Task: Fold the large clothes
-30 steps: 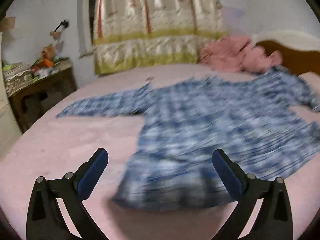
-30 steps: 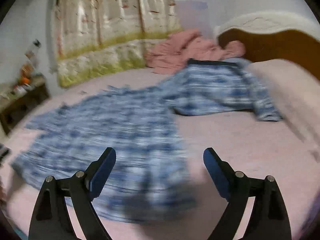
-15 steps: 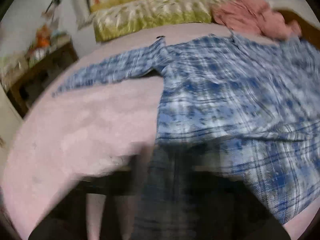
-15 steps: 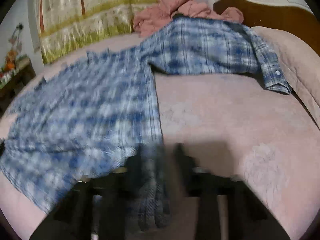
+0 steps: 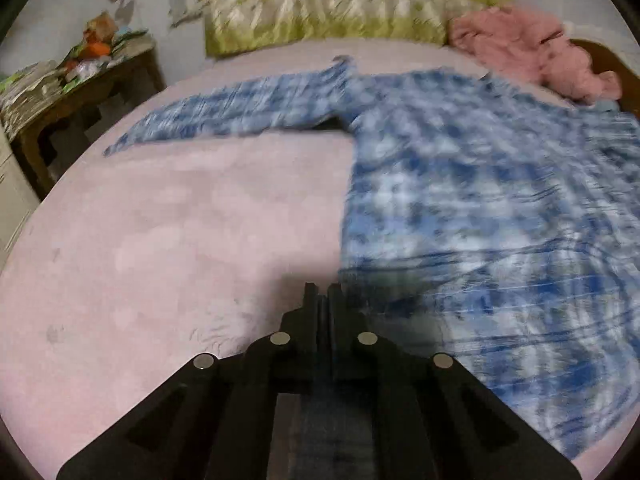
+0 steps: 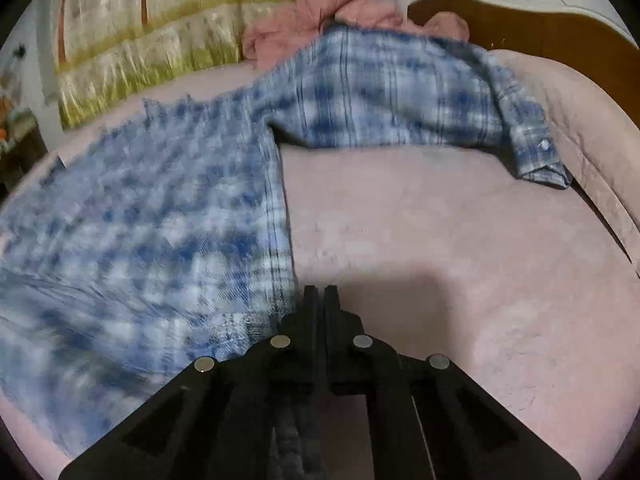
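A large blue plaid shirt [image 5: 460, 200] lies spread flat on the pink bed [image 5: 180, 240], one sleeve [image 5: 240, 112] stretched out to the left. My left gripper [image 5: 322, 290] is shut on the shirt's near left hem corner, and plaid cloth shows between its fingers. In the right wrist view the same shirt [image 6: 160, 220] fills the left side, its other sleeve [image 6: 400, 96] reaching right to a buttoned cuff [image 6: 536, 152]. My right gripper [image 6: 320, 290] sits at the near right hem corner, its jaws closing tight on the cloth there.
A crumpled pink garment [image 5: 528, 48] lies at the bed's far end near the wooden headboard [image 6: 540, 36]. A cluttered wooden side table [image 5: 80, 92] stands left of the bed. A patterned curtain [image 5: 328, 12] hangs behind. Bare pink bedcover [image 6: 440, 240] lies right of the shirt.
Both grippers were wide open above the shirt's hem. They dropped forward and down to the hem corners and closed on the cloth.
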A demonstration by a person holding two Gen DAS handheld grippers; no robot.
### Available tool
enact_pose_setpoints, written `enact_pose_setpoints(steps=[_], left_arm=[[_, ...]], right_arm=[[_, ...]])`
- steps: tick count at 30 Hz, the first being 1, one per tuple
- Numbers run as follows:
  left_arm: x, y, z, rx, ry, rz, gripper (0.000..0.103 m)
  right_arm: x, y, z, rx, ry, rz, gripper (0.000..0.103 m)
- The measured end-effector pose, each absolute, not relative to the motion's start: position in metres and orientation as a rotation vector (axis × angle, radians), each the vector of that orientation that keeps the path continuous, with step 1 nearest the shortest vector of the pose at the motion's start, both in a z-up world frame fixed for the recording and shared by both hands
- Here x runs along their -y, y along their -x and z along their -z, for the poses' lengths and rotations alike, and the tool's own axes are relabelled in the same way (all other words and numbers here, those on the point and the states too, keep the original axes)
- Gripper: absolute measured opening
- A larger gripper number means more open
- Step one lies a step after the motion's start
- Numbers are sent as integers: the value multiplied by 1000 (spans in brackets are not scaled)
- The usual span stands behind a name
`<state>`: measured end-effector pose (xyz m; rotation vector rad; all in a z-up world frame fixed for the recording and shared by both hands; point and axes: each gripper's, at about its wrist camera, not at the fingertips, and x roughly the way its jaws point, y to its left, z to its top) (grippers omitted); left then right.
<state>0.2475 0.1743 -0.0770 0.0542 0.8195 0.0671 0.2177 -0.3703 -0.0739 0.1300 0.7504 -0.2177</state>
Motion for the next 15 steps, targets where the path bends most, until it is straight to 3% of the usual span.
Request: enact_pose_setpoints(steps=[2,4,5,7,9,11,13,15], left_arm=[[-169,-241,74,-783,-63,-23,22],[-164,-234,68,-742,-76,-5,51],[-162,-230,65,-718,-81,7,55],[-160,-221,59,-659,-95,10,83],[-161,-213,51,-596,-109,-7,101],[-158,-202,45,-606,-96,-40,103],[-153,-184,38,-596,-53,10,103],[-145,-166,35,-572,-44,66,103]], right_arm=[[369,-212,73,-730,-131,213,4],[368,-212,74,-732,-136,199,4],[368,-209,72,-716,-138,198,4],[369,-197,66,-654,-147,194,4],[371,-179,59,-603,-167,181,9],[372,-165,52,-605,-185,174,24],[360,-146,45,-590,-175,153,55],[346,-127,39,-562,-130,130,72]])
